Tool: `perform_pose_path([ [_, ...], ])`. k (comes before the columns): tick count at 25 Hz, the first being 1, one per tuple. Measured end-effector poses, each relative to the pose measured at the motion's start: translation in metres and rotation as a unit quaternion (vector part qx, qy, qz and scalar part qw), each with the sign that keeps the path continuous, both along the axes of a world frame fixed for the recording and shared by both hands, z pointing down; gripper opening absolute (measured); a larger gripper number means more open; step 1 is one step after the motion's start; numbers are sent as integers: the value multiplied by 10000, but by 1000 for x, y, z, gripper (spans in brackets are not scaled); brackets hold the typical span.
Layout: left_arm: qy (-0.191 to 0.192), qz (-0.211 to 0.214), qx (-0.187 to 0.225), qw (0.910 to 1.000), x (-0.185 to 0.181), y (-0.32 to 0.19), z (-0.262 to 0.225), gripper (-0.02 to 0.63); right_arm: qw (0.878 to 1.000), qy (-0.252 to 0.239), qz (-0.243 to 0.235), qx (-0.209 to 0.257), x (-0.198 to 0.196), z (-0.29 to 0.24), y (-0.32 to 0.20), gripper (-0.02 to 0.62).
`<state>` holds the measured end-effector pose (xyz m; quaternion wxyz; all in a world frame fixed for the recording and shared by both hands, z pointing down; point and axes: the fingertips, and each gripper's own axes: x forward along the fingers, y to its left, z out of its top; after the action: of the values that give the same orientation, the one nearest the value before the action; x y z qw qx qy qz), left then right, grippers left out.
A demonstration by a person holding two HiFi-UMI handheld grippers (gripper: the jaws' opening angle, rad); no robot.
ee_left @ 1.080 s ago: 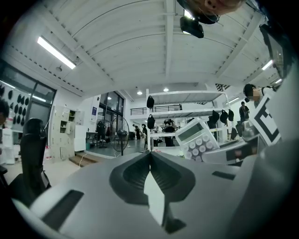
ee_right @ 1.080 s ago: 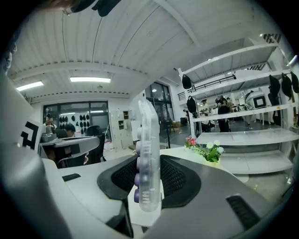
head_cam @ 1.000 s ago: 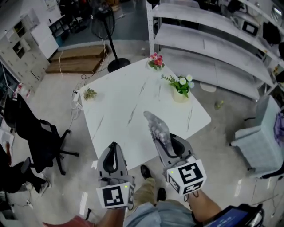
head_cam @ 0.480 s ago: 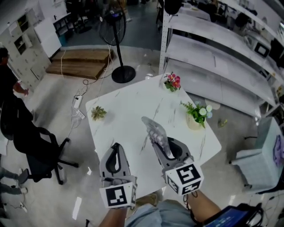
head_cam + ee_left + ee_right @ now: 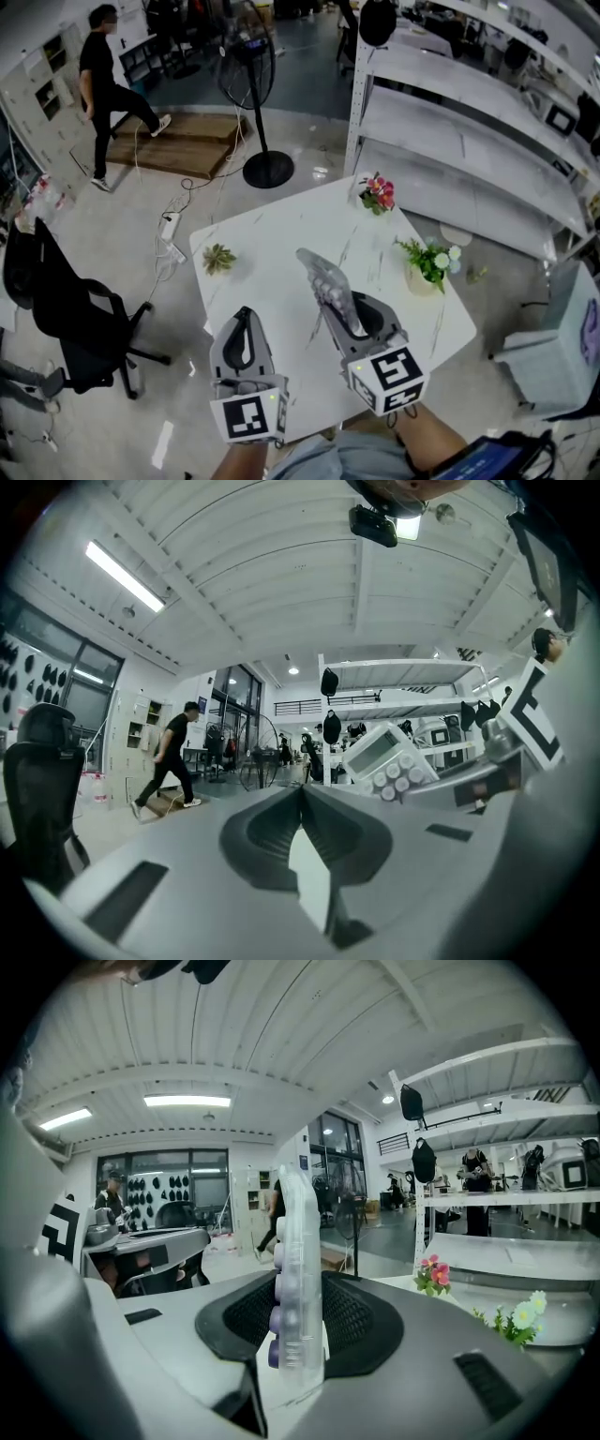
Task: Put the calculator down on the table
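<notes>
— Black office chair [image 5: 70, 314] on the floor at the far left. What is behind it?
— A person in dark clothes [image 5: 108, 80] mid-stride beside a low wooden platform [image 5: 178, 145], with a black pedestal fan [image 5: 251, 103] just to the right of them.
— And the table?
— It is a white square table with grey marble veining [image 5: 281, 225]. A small green potted plant [image 5: 219, 258] sits near its left edge.
— How does the left gripper stand?
— The left gripper [image 5: 242, 317] hangs over the table's near edge. Its jaws are pressed together and there is nothing between them.
— Where is the calculator?
— The pale grey calculator with round purplish keys [image 5: 323, 277] is held up in the air, not lying on the table. The right gripper [image 5: 356, 314] pinches its lower end, and the rest slants out over the middle of the tabletop. In the right gripper view it stands edge-on between the pads, with its keys facing left.
— What is further right?
— A small pot of pink flowers [image 5: 379, 193] stands at the far corner. A white-flowered plant in a cream pot [image 5: 431, 264] stands near the right edge. White metal shelving [image 5: 487, 122] runs beyond the table.
</notes>
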<state>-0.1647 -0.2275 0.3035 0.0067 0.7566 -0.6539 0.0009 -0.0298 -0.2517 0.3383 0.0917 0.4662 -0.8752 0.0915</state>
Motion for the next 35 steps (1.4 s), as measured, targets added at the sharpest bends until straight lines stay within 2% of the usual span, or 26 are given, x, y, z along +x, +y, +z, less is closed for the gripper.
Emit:
perform_pose_path([
  [4,-49,-123,-109,9999,-5,-10,11,8,9997,41,-106,-234,-5,21,-11,146],
  [8,-53,-207,-394,9990,-7,-17,35,8,9980,104,-194,-593,-8,56,-18,146],
  [14,-47,-264,-833,9962,-1,-29,79,8,9914,199,-264,-1268,-4,122,-25,147],
  [19,-65,-292,-1095,9935,3,-31,105,8,9853,238,-309,-1662,-3,158,-23,147],
  [35,32,-451,-1397,9892,1,-31,132,8,9731,292,-386,-2253,-5,199,-12,147],
])
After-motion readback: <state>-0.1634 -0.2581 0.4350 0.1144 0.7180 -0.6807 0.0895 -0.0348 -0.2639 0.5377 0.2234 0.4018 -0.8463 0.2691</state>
